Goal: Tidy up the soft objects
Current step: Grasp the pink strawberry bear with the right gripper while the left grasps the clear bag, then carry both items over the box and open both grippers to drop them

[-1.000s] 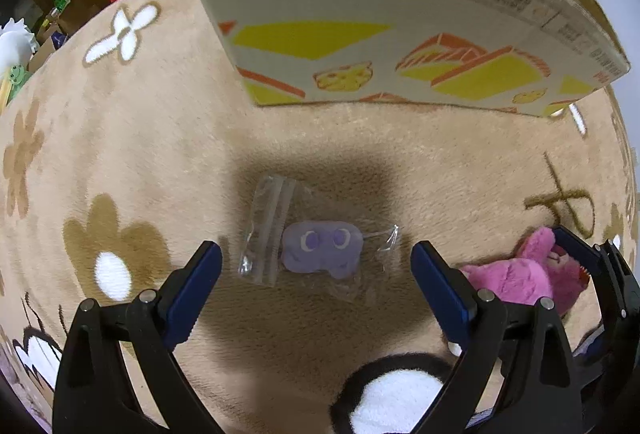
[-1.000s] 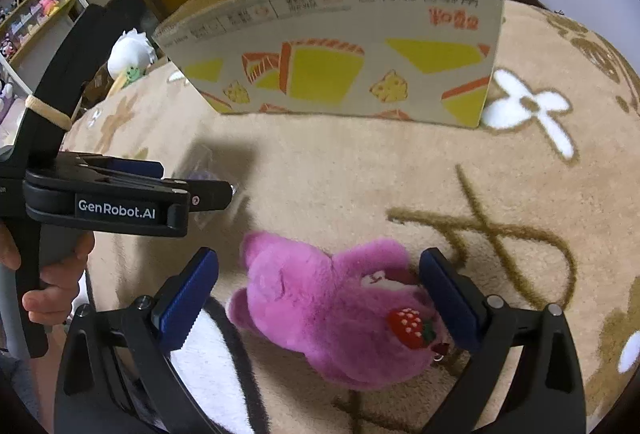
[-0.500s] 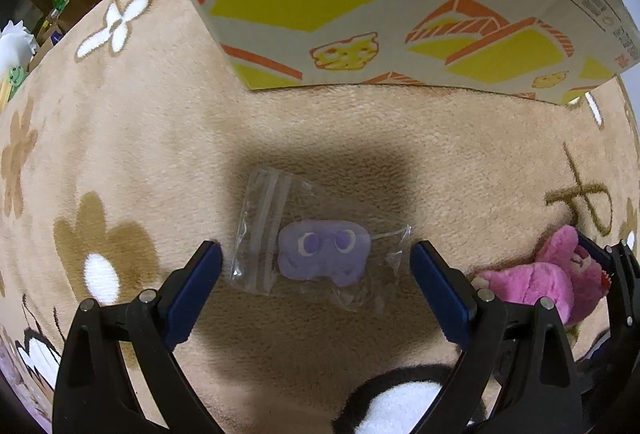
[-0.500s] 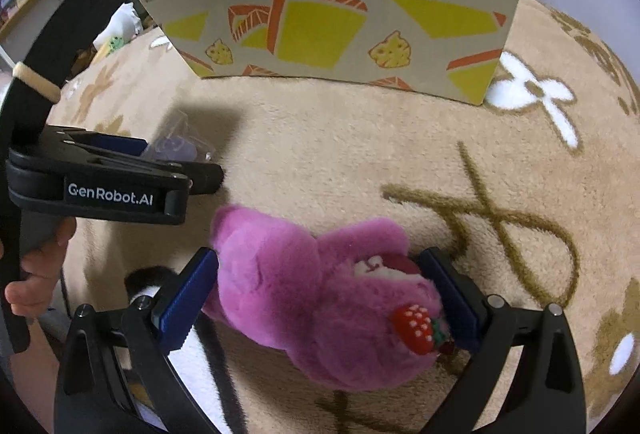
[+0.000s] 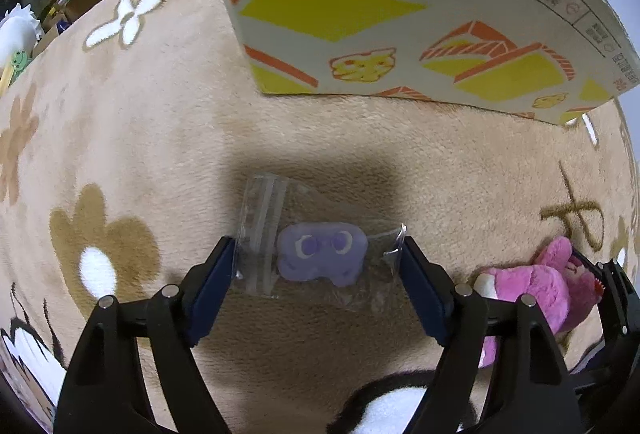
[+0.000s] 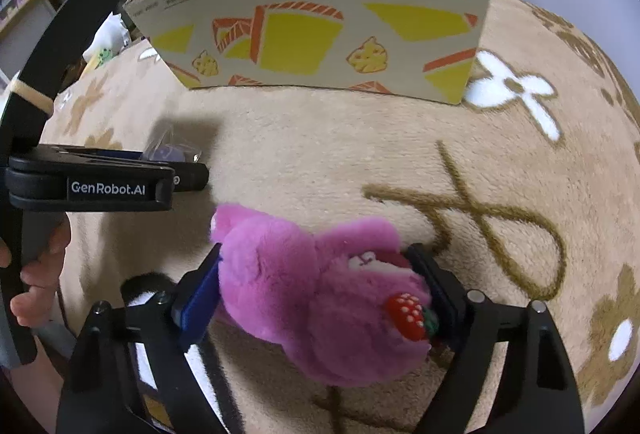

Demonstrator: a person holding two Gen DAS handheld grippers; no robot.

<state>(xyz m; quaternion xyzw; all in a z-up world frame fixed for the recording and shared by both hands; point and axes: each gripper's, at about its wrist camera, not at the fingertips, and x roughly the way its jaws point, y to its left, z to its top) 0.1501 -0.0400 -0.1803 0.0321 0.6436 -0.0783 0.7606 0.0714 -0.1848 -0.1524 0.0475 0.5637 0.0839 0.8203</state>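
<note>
Both tools are at the grasping stage, and neither toy has left the rug [image 5: 168, 138] yet.

The left tool [image 5: 318, 274] points straight down over a clear bag [image 5: 320, 254] that holds a small purple toy [image 5: 322, 254]. Its jaws have just been closing, and the bag now lies between them: the blue pads [image 5: 218, 274] meet the bag's crinkled edges on both sides, but the purple toy in the middle is not yet squeezed. I judge this a grip that is forming, not one that would bear a lift.

The right tool [image 6: 320, 294] tilts down over a pink plush [image 6: 320, 294] with a strawberry on it. Its jaws have also just been closing, and here the pads press into the fur on both sides, so the plush looks gripped. It seems to rest on the rug all the same.

The box [image 6: 320, 22] stands ahead of both tools, well apart from them, and is likely where the soft things go. From these views its inside is hidden, so I cannot tell whether anything is already in it.

Left to do, as I judge it: finish the left grip, lift both items and carry them forward to the box. A black and white patch [image 5: 400, 410] just under the left tool may be another toy or rug pattern; I cannot tell.
</note>
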